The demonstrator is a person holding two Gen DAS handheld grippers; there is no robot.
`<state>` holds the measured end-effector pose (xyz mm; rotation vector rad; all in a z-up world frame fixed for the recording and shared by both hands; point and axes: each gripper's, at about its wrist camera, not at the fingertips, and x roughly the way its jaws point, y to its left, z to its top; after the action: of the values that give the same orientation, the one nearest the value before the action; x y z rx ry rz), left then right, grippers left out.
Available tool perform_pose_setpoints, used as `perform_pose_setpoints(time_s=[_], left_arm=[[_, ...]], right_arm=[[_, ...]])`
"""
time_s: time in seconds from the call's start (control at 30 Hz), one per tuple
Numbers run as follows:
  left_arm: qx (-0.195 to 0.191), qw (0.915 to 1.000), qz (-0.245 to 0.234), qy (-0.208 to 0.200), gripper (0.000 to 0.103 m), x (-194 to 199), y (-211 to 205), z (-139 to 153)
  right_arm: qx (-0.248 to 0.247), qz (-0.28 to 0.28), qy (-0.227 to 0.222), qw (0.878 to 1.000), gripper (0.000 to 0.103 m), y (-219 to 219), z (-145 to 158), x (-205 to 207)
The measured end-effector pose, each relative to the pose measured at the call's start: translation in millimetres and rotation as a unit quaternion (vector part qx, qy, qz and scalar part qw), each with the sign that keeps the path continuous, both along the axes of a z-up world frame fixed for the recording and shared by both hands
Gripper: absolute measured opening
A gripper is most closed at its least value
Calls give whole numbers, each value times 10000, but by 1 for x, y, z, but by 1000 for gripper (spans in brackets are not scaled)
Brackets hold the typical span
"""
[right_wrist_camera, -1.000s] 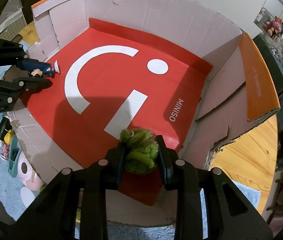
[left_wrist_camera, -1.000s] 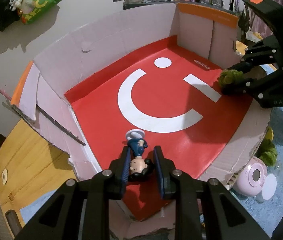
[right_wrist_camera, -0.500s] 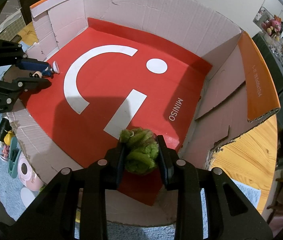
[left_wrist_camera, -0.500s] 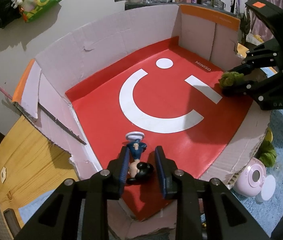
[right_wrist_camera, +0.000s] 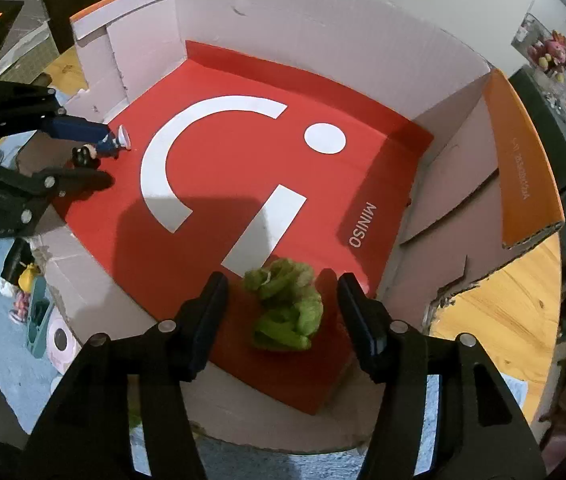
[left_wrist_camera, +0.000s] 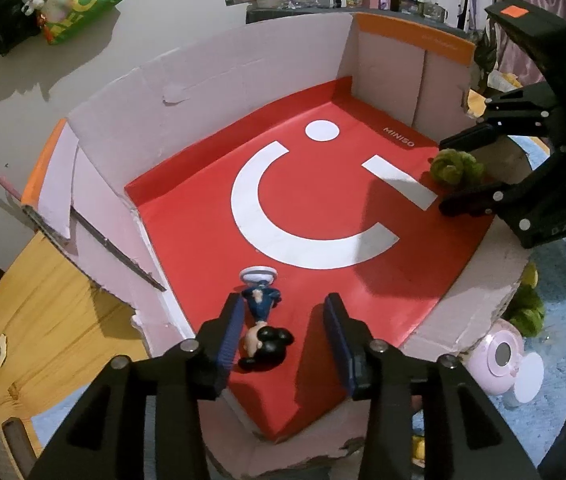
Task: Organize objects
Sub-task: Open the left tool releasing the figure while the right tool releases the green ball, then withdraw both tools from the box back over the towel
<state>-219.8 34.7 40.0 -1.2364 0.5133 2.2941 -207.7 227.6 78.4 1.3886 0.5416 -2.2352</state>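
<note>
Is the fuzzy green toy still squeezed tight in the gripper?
No, the right gripper is open, with red box floor showing on both sides of the fuzzy green toy lying between its fingers.

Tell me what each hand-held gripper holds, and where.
Nothing. Left hand-held gripper is open around the figurine; right hand-held gripper is open around the green plush.

One cardboard box (left_wrist_camera: 243, 80) holds two toys, one mouse figurine (left_wrist_camera: 263, 328) near left and one green plush (right_wrist_camera: 287, 308) far right, while one pink round gadget (left_wrist_camera: 501, 356) sits outside it.
</note>
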Motion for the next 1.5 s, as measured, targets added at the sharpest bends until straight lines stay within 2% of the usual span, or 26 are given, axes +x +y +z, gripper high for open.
perform_pose_setpoints(time_s=[0.2,0.27,0.43,0.5,0.6,0.67,0.8,0.97,1.13,1.3,1.4,1.5], left_arm=[[161,9998,83,62,56,5,0,4],[242,9996,131,111,57,7,-1,7],[497,9979,326,248,58,13,-6,20],[627,9965,413,361,64,17,-9,27],[856,9930,554,604,70,27,-13,41],[957,9907,621,742,71,34,-14,49],[1097,9851,802,1055,76,49,-17,64],[1237,9782,1048,1300,80,62,-24,76],[1277,9711,1276,1561,90,85,-29,85],[1285,9640,1458,1816,95,114,-33,91],[1332,9594,1544,1947,101,131,-34,93],[1364,9547,1640,2078,102,147,-34,95]], right_arm=[[-121,-87,33,9999,57,9,12,4],[-177,-107,82,9998,62,10,18,5],[-369,-168,303,9987,63,12,32,13],[-488,-230,418,9977,63,4,37,21],[-634,-313,601,9957,64,-1,42,30],[-727,-358,738,9940,69,-11,38,19],[-929,-462,988,9897,70,-19,47,22],[-1066,-589,1364,9831,78,-19,64,42],[-1217,-663,1695,9757,82,-21,79,66],[-1349,-814,1986,9673,87,-22,87,91],[-1405,-892,2159,9621,93,-22,90,106],[-1368,-952,2346,9577,94,-25,90,121]])
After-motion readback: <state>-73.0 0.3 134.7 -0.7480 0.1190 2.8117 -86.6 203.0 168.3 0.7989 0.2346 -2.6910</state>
